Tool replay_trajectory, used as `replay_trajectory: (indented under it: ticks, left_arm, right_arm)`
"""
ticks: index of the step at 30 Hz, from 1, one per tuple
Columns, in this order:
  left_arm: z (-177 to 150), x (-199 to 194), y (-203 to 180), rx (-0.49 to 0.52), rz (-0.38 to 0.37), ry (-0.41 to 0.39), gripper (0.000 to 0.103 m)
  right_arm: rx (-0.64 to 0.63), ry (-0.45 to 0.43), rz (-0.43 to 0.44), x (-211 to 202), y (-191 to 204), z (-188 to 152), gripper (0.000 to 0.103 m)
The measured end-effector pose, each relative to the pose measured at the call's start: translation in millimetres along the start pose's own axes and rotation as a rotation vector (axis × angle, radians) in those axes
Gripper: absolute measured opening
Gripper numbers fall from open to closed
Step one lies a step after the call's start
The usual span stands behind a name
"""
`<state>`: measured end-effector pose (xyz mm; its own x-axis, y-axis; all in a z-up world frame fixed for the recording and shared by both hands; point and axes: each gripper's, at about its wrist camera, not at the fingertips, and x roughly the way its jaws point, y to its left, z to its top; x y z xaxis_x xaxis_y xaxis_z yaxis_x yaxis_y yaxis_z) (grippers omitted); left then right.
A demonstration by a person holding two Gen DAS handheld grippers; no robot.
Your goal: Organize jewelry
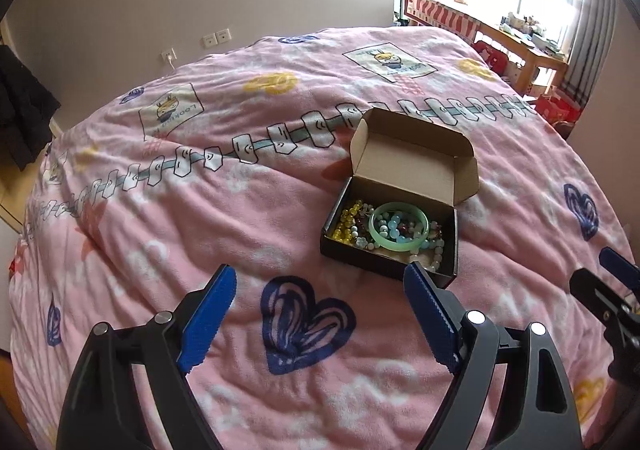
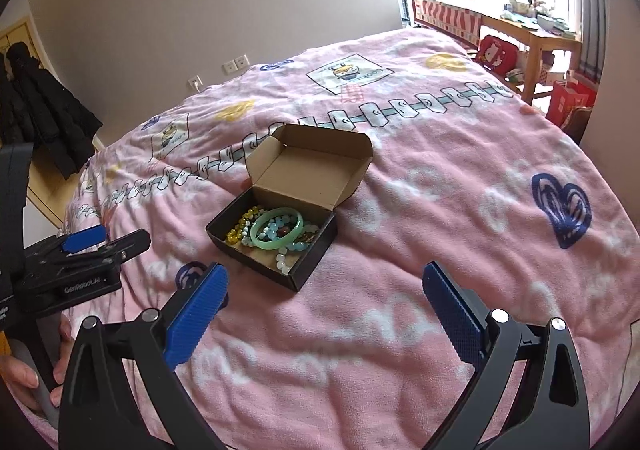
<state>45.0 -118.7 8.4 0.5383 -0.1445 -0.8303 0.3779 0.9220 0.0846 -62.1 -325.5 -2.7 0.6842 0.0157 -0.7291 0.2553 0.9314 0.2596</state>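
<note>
1. Left wrist view: the left gripper hangs over the bed with its blue fingers spread wide and nothing between them. The small box sits just beyond the right-hand finger, lid flap raised at its far side. Inside lie a pale green bangle, yellow beads toward the box's left end and light blue and white bead strings under and beside the bangle.
2. Judging from this, the jewelry is all gathered in the box, so the step in hand looks like the pause after a drop-off; the next move would call for tipping the flap forward and down onto the box.
3. Right wrist view: the right gripper is likewise open and empty, hovering nearer than the box. The bangle rests on top of the beads. The left gripper shows to the box's left, held by a hand.
</note>
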Motion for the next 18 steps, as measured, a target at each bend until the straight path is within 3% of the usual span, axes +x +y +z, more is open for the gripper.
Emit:
replay_trajectory:
  ticks: [18]
  left_arm:
    - [-1,1,-6,0.010,0.005,0.002,0.085]
  right_arm:
    - [-0.037,0.016,0.015,6,12,-5,0.096]
